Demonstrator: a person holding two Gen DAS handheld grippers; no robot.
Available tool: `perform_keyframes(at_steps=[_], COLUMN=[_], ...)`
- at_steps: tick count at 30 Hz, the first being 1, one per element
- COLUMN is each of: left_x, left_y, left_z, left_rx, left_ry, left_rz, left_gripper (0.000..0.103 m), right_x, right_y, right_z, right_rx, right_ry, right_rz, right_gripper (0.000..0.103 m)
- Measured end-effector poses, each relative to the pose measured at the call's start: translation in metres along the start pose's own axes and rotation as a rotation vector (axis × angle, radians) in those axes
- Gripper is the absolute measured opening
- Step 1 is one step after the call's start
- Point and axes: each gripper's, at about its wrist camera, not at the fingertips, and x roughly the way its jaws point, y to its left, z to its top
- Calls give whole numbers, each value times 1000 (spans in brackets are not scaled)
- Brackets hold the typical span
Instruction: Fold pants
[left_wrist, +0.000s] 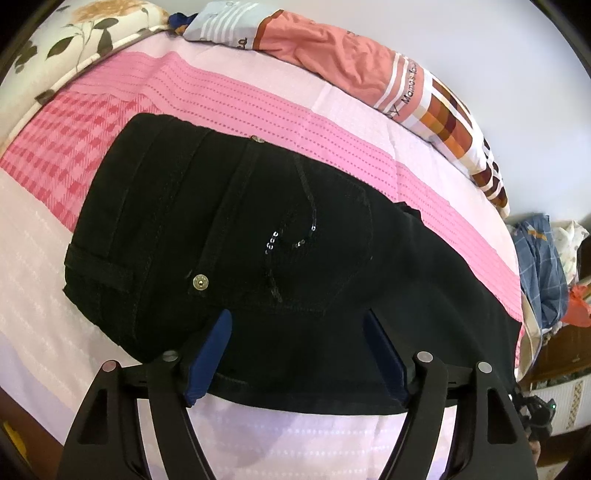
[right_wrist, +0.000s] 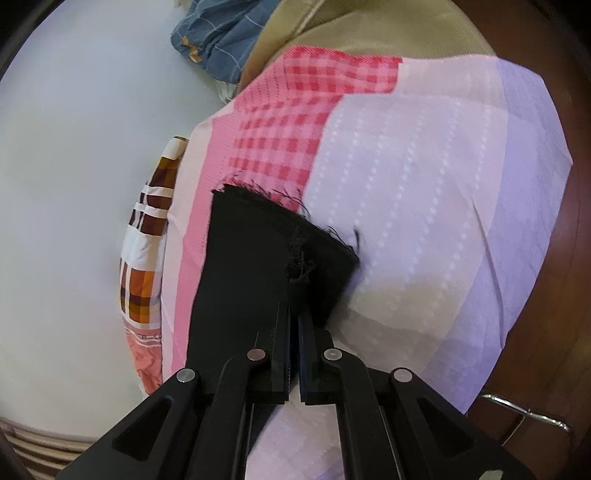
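Fingers of the right gripper (right_wrist: 293, 328) are pressed together on the frayed hem end of the black denim pants (right_wrist: 273, 254); the cloth fans out ahead of the tips and hangs clear of the pink-and-white patchwork bedspread (right_wrist: 424, 166). Only a narrow strip of fabric sits between the pads, near one side of the leg end, so the far corner droops.

Blue fingers (left_wrist: 218, 332) of the left gripper (left_wrist: 295, 332) stand wide apart, gripping nothing. They hover just over the seat of the pants (left_wrist: 221, 221), which lies flat on the bedspread (left_wrist: 258, 99), waistband to the left in this view, sequinned back pocket (left_wrist: 314, 229) ahead of the tips.

Risks, as judged:
- Slip at the hem. The grip is small and off-centre; a quick swing could pull the frayed edge out, dropping the leg short of the waistband.
- Skewed fold. With one corner sagging, the leg end may land crooked or doubled under itself.
- Seat dragged along. The left gripper is not pinning anything, so tension from the lifted leg may slide the waist end across the smooth bedspread.
- Snagging. Loose hem threads could catch on the right gripper's pads at release.

An orange-and-brown checked quilt (left_wrist: 424, 92) lies bunched along the far edge of the bed, well apart from the pants.
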Motion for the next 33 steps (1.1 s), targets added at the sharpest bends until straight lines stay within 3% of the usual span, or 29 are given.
perform_keyframes(at_steps=[8,11,14,21,26,33], left_x=[-1,-3,-6,-9,-14,-3], left_y=[-3,-6,-5,33,60,61], left_z=[-4,-10,-17,-32,-35,-41], left_rx=[23,50,51,-112,-237,-257], left_ry=[7,16,41,64,33,56], left_rz=[-14,-64,-175,-335,-391,-376], left_gripper=[75,75,75,75,75,75], right_x=[7,8,10,10,10,9], right_y=[-22,-20,-21,-19,-22,-21], right_z=[11,13,14,11,11,12], right_rx=[41,22,12,0,12,18], right_ry=[-10,1,3,-6,-8,-7], right_rz=[-13,-10,-6,-18,-12,-11], right_gripper=[2,2,2,1,1,1])
